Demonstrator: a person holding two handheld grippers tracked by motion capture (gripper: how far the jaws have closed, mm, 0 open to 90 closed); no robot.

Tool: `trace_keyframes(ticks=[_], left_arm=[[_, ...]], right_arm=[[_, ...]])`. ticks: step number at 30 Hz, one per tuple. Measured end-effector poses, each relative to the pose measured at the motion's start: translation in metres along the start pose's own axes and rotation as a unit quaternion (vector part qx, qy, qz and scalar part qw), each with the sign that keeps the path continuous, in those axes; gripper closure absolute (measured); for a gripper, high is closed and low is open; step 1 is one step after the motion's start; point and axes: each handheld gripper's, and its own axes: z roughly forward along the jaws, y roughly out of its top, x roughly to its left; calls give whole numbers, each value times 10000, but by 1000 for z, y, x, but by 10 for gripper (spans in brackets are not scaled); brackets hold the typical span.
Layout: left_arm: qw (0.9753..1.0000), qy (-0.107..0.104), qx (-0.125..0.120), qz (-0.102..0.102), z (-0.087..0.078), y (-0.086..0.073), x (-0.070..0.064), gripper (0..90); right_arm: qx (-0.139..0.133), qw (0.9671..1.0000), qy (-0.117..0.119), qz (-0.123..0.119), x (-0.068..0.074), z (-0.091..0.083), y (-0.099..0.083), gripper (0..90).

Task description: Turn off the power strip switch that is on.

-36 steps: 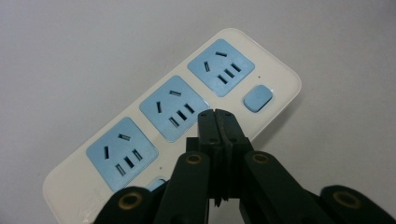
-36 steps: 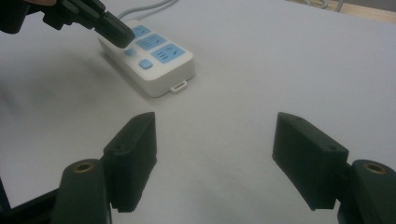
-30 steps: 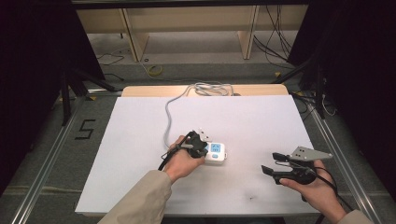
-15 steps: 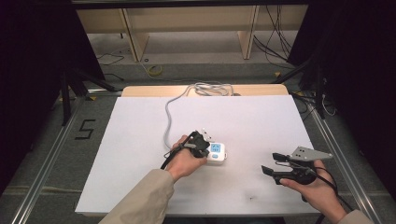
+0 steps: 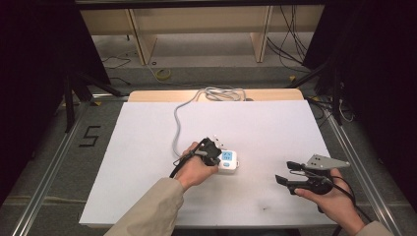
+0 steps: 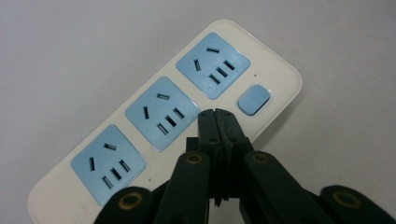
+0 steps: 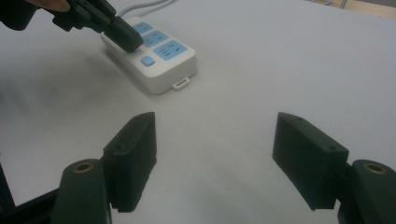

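A white power strip (image 5: 230, 162) with three blue sockets and a blue switch (image 6: 253, 99) lies on the white table near its middle. My left gripper (image 5: 212, 153) is shut with nothing between its jaws. Its tips (image 6: 217, 114) hang right over the strip (image 6: 161, 112), between the middle socket and the switch; I cannot tell whether they touch it. My right gripper (image 5: 286, 173) is held low at the table's front right, open and empty (image 7: 215, 154). It points at the strip (image 7: 161, 58), which lies well ahead of it, with the left gripper (image 7: 130, 42) over it.
The strip's grey cable (image 5: 176, 125) runs back to a coil (image 5: 221, 93) at the table's far wooden edge. White table surface (image 5: 275, 128) spreads to the right and left of the strip. A "5" mark (image 5: 89, 135) is on the floor at the left.
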Motion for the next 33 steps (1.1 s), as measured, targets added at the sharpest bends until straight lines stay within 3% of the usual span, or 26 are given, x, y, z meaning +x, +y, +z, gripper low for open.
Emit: trace_keyframes(ticks=[19,33], left_arm=[[9999,-27,154,-52,0,4,1,900],[9995,-89,232,-209,1,6,3,900]], right_arm=[[17,10000,-2,-7,0,0,-1,309],[48,10000,42,0,0,1,-1,307]])
